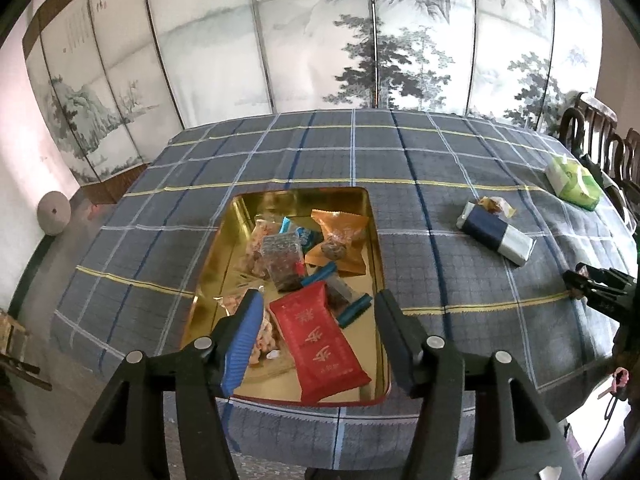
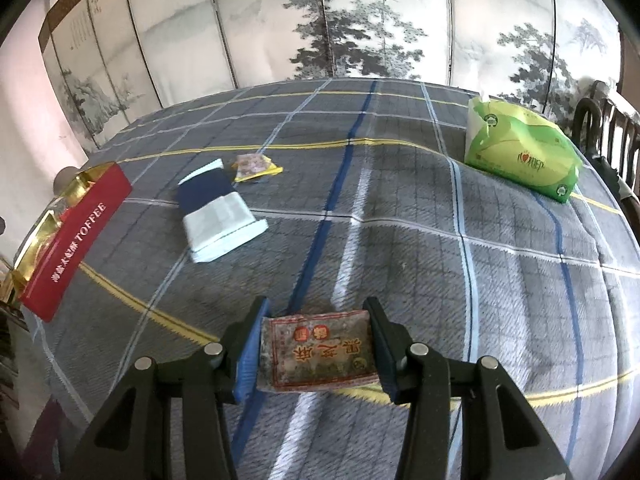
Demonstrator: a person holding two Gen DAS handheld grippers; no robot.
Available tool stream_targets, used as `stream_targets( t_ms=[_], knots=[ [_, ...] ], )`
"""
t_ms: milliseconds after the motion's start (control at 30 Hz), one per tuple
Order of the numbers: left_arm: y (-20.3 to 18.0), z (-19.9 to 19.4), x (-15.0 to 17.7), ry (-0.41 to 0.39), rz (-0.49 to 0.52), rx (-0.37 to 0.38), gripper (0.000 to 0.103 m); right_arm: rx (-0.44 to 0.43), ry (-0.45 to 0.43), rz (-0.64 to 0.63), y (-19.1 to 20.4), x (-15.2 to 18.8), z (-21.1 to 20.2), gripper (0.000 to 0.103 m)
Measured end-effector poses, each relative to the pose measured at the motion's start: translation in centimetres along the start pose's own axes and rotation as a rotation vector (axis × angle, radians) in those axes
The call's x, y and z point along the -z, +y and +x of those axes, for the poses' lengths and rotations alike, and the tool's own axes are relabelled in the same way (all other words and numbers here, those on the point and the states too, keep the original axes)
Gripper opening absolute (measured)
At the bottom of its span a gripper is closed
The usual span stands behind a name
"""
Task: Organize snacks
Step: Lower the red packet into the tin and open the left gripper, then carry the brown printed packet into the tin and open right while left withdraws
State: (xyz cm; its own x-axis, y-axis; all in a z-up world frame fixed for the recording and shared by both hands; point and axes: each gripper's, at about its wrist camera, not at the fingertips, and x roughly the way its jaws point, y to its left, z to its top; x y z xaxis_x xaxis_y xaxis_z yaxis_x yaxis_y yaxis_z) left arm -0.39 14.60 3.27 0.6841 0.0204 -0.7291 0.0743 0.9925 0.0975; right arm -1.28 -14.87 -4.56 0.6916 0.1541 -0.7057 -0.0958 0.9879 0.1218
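A brown snack packet (image 2: 318, 350) was clamped edgewise in the right gripper (image 2: 316, 344); the left gripper (image 1: 316, 332) stood empty and part-open above the tin (image 1: 374, 248). A slack pinch could let it slip.

Ink-landscape folding screen (image 1: 320, 40) behind plaid-clothed table (image 1: 440, 152); dark wooden chairs (image 1: 600, 136) at right.

Blue-grey plaid tablecloth (image 2: 400, 200) with yellow and white lines. Folding screen (image 1: 280, 40) painted with ink pines and mountains, behind the table. Green tissue pack (image 2: 520, 156); dark wooden chairs (image 1: 600, 136) at right.
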Motion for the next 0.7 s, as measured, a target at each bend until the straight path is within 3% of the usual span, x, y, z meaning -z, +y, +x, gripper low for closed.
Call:
stream_targets(
  t_ms=[233,700],
  knots=[
    [0.3,-0.4,0.8,0.004,0.001,-0.021,0.066,-0.019,0.008,-0.019,1.9,0.7,-0.7,0.048],
    [1.9,0.0,2.4,0.031,-0.008,-0.055,0.072,-0.08,-0.022,-0.132,8.3,-0.9,-2.9,0.048]
  ],
)
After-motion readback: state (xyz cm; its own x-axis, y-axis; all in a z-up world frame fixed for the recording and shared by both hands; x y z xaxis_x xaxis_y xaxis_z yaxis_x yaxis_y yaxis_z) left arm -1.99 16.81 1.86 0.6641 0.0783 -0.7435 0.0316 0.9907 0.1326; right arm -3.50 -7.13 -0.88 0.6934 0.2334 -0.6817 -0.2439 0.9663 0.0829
